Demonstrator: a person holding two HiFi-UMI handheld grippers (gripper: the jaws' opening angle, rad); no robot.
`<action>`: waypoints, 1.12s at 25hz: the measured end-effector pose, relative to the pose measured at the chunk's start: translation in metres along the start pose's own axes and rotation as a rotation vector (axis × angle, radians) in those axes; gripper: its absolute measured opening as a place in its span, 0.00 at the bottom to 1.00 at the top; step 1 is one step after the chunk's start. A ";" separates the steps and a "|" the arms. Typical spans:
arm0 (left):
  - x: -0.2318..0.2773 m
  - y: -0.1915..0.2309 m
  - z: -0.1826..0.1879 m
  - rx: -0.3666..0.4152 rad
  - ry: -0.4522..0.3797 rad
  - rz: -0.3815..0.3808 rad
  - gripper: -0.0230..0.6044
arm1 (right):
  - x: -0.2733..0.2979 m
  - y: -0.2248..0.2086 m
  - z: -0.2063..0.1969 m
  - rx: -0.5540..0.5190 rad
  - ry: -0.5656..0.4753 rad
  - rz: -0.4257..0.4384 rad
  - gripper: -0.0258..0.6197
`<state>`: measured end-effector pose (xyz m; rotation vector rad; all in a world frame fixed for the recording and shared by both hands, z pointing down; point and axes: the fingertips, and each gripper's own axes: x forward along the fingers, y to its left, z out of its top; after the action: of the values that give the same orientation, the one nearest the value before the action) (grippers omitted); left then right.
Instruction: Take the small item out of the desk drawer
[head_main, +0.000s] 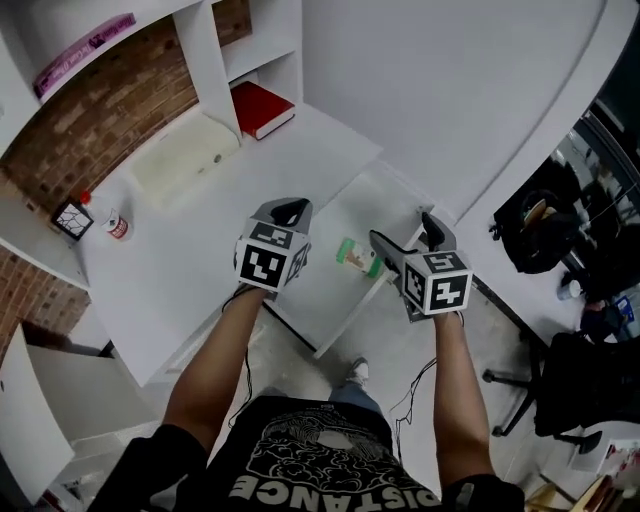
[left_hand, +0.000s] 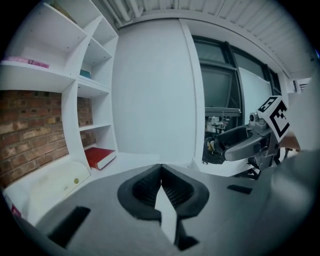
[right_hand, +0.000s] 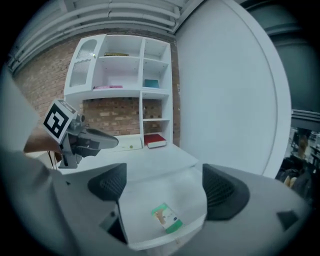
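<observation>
Green-and-white packet (right_hand: 166, 219) sits in the open white drawer (right_hand: 150, 195). Right gripper (right_hand: 167, 186) hangs over the drawer, jaws wide apart and empty. Left gripper (left_hand: 161, 169) is just beside the drawer, pinched together on nothing.

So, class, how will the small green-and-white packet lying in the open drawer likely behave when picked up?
The packet looks thin and small, so probably light. It lies flat on the drawer floor, so it should not roll, but its low edges may be hard to pinch. Its smooth-looking face might slide if pushed.
</observation>
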<state>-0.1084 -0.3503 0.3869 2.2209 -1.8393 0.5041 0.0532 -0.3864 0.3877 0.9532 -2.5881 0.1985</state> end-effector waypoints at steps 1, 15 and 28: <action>0.003 0.002 0.002 -0.008 0.005 0.022 0.05 | 0.006 -0.004 0.002 -0.010 0.005 0.024 0.77; 0.010 0.021 0.019 -0.104 0.016 0.256 0.05 | 0.060 -0.024 0.028 -0.122 0.034 0.288 0.77; 0.001 0.019 -0.018 -0.148 0.030 0.350 0.05 | 0.092 0.008 -0.032 -0.298 0.291 0.516 0.77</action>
<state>-0.1287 -0.3480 0.4028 1.7955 -2.1834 0.4401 -0.0070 -0.4266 0.4532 0.1302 -2.4430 0.0735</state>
